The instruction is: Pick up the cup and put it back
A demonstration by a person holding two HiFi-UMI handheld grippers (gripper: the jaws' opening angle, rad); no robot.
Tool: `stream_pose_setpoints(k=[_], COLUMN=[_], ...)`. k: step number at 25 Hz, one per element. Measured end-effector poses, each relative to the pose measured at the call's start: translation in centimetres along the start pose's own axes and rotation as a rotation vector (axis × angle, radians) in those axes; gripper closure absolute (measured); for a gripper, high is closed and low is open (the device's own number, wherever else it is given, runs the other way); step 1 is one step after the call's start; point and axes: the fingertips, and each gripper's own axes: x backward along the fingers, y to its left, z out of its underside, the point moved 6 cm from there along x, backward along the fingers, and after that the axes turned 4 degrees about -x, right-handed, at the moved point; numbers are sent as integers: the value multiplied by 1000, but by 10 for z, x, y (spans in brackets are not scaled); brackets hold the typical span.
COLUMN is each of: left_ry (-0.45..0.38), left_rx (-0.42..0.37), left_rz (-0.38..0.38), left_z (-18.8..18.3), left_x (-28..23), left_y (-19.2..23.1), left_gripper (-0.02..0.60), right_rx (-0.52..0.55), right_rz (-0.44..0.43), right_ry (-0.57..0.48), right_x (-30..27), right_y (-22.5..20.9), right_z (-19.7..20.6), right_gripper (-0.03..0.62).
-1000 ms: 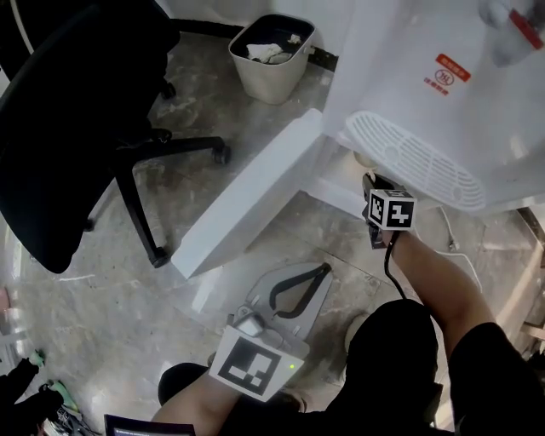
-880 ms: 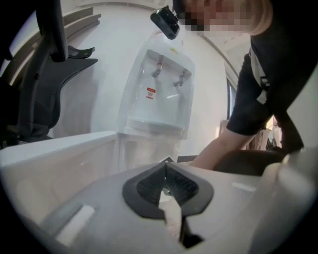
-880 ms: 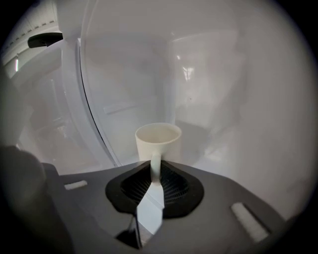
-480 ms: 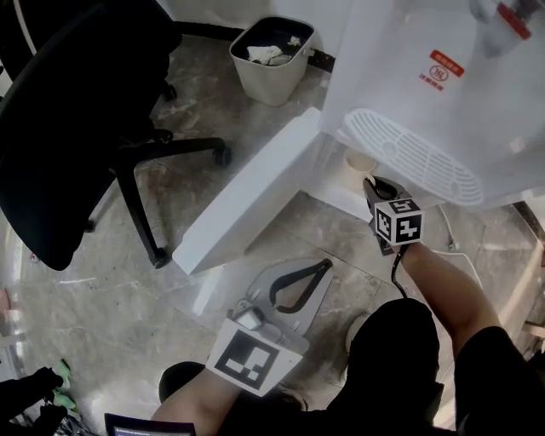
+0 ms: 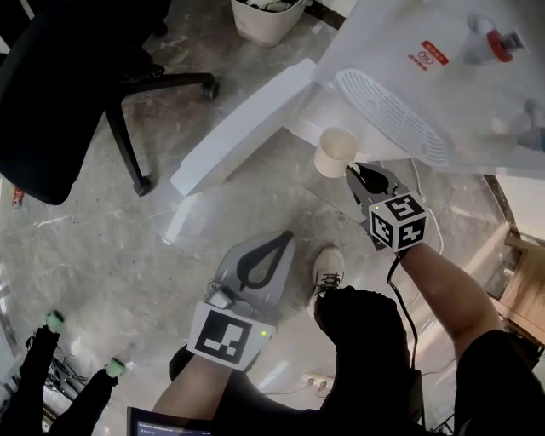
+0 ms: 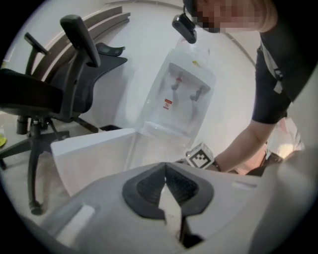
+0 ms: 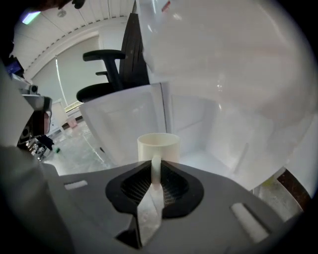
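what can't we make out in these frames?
- Cup contents: right gripper view shows only its side; head view too small.
- Red label print on the water dispenser: too small, head view.
- Bin: cut off by head view's top edge.
- Cup handle's lower part: hidden between the right claw's pads, both views.

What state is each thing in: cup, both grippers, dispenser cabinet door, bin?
cup: upright, gripped by its handle, in front of the open cabinet
right gripper: shut on the cup's handle
left gripper: shut, nothing between its jaws
cabinet door: swung wide open
waste bin: upright, white scraps inside
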Motion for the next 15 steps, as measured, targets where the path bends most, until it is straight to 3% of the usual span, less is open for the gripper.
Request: stream_pose_setpoints(k=[4,7,15], left_ry=[75,82,72], left_rx=[-27,23,81], left_rz=[0,-25,-43], left_z=[-34,-73,-185], left_x=[51,92,198], left_y=[-41,-67,-143], left_gripper=[578,578,578], right_rx=[4,4,38], right_rz=[-74,-103,-169], right_ry=[42,36,-89], right_x=[70,126,294], right_y=[52,91,188], right_z=[-40,-83,-225], right_gripper=[543,543,543])
